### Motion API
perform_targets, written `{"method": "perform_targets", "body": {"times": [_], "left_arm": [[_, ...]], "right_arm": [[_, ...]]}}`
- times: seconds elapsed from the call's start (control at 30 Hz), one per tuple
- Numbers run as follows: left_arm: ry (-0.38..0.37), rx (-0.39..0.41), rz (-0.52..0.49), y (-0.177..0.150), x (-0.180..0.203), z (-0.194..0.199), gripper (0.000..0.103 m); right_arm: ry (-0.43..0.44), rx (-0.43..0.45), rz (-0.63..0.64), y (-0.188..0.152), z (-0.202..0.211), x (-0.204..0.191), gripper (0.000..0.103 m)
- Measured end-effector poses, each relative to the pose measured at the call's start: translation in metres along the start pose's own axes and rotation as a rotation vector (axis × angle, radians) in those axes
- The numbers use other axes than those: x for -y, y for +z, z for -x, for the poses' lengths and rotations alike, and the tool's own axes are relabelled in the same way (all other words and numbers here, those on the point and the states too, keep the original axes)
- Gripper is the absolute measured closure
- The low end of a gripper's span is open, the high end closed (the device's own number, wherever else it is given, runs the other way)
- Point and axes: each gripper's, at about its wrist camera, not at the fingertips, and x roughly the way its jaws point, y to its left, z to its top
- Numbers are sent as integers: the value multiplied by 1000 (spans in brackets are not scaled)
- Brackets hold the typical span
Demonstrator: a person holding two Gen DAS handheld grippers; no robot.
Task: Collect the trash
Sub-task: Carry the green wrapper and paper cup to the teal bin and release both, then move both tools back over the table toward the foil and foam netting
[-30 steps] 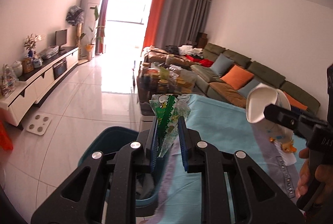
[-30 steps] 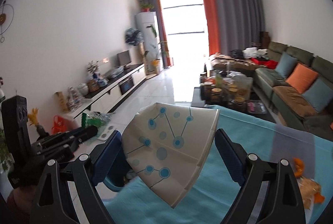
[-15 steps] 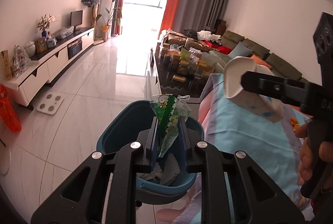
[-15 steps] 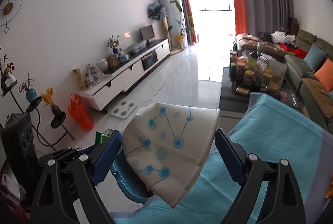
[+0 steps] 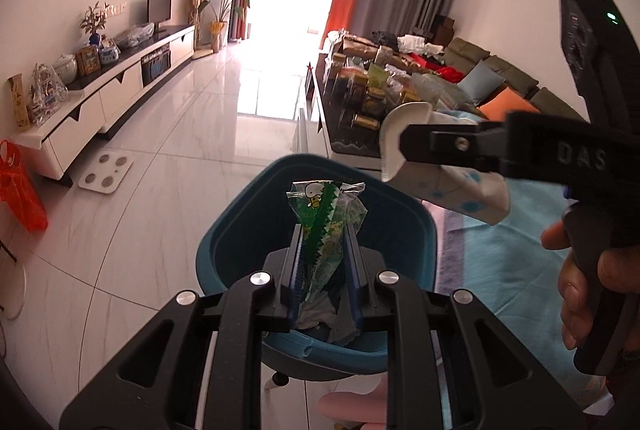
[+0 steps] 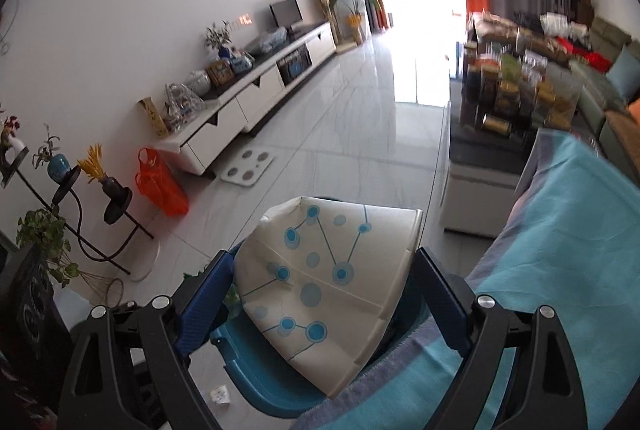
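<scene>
- A green snack wrapper (image 5: 326, 226), printed with a cartoon duck, stood pinched between the pads of the left gripper (image 5: 323, 262), its crinkled top poking up past the fingertips.
- The wrapper looked feather-light, thin and slippery; I judged it would crumple at any squeeze, so a narrow pinch low on its body, as here, seemed the safe hold.
- The left gripper's jaws were drawn narrow and pressed on the wrapper from both sides.
- Directly beyond and below those fingertips sat a teal trash bin (image 5: 240, 230), mouth open, with crumpled grey scraps already lying at its bottom.
- A flattened paper cup (image 6: 328, 286), white with blue dots and lines, was clamped across its width in the right gripper (image 6: 324, 290).
- The cup seemed light and half-stiff, creased already; it would likely fold further under pressure, and its squashed sides gave the pads a broad flat hold.
- The right gripper's jaws stood fairly wide, each blue pad against one edge of the cup.
- From the left gripper, the cup hung to the right, over the bin's far right rim.
- Under the right gripper lay a turquoise tablecloth (image 6: 568, 250), with the bin just beside its edge.
- Both pieces of trash looked ready to drop.
</scene>
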Motion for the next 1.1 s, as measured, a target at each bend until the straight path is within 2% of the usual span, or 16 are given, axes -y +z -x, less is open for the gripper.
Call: {"method": "perform_targets", "body": {"times": [0.17,0.37,0.47,0.53,0.6,0.8,0.93,1.1], "left_arm": [[9,-56,-6,-6,1,-30,83],[17,-78,-3,-5,7,-53,79],[22,-79,-6,-6,7,-60,73],[17,-78,-1,-5,8,-63,66],[18,-72,-3,-3,10,-64,59],[14,-32,8,-3,7,-55,49],[16,36,26,2,6,-28,26],[17,129,20,11,8,11,12]], "right_arm": [[21,-77,-77,3,-29,7,15],[-1,-134,-89,0,-48,9,15],[-4,-147,-98,-1,-50,10,13],[-5,-149,-106,0,-50,13,8],[-7,-148,-107,1,-48,15,8],[10,-102,-128,5,-29,23,8],[12,-29,-110,5,0,24,7],[-31,69,-74,4,40,27,7]]}}
